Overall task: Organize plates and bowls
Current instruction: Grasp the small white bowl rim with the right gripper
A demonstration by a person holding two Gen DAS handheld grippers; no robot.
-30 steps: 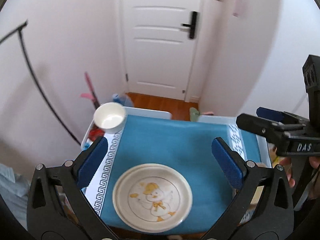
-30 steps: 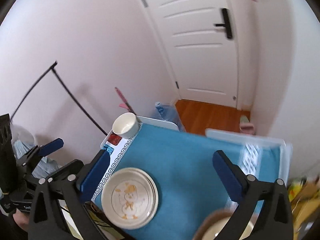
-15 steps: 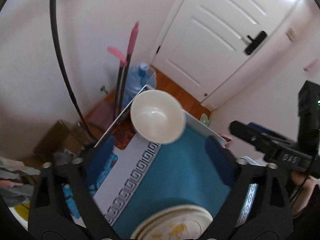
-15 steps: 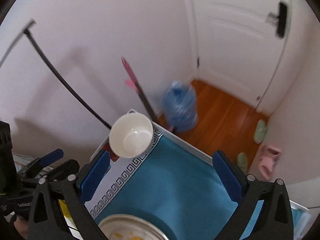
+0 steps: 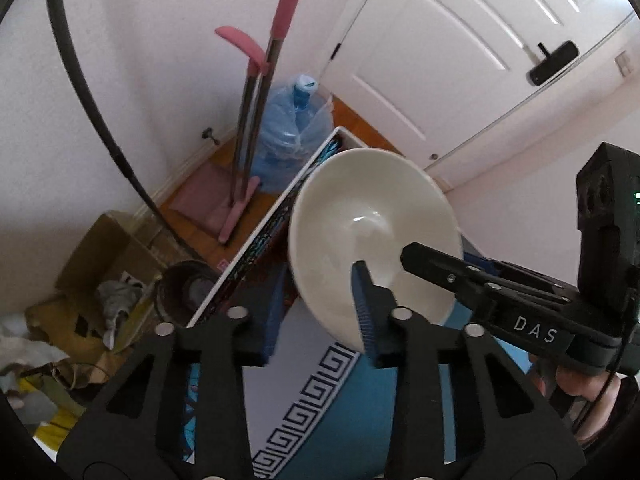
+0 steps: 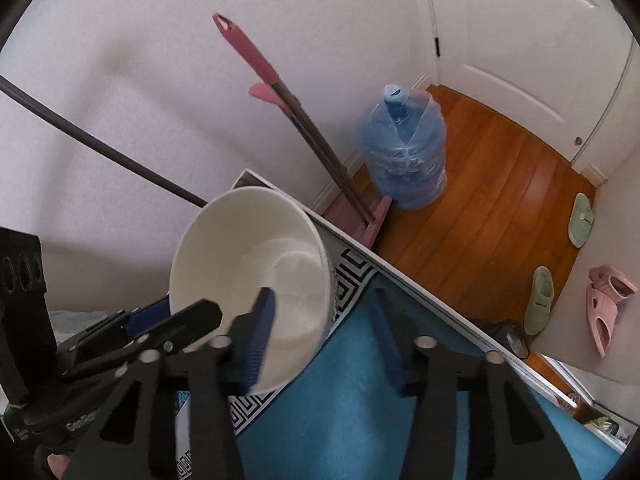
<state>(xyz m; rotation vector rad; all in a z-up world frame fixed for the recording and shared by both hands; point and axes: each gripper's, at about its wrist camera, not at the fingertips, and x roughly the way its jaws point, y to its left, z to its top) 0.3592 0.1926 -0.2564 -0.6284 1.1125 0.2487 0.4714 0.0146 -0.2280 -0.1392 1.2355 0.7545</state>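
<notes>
Item under inspection: one white bowl (image 5: pixel 372 232), located at the far left corner of the table (image 6: pixel 420 280), over the key-pattern border of the blue cloth (image 6: pixel 340 420). In the left wrist view the bowl appears tilted; whether its base sits on the cloth cannot be told.

Left gripper (image 5: pixel 318 316): jaws about half open, straddling the near left wall of the bowl. One blue pad (image 5: pixel 362 312) lies inside the bowl; the other sits outside, close to the wall and blurred. Whether the pads actually clamp the wall cannot be told.

Right gripper (image 6: pixel 322 338): jaws about half open, straddling the right wall of the bowl. One pad (image 6: pixel 260 336) is inside the bowl; the other stands outside above the cloth, with a visible gap to the wall. No firm hold is evident.

Both tools meet at the same bowl from opposite sides.

Surroundings: a blue water jug (image 6: pixel 404 160) and a pink-handled mop (image 6: pixel 280 92) stand on the wooden floor beyond the table corner, near a white door (image 5: pixel 460 60). Slippers (image 6: pixel 540 304) lie to the right
</notes>
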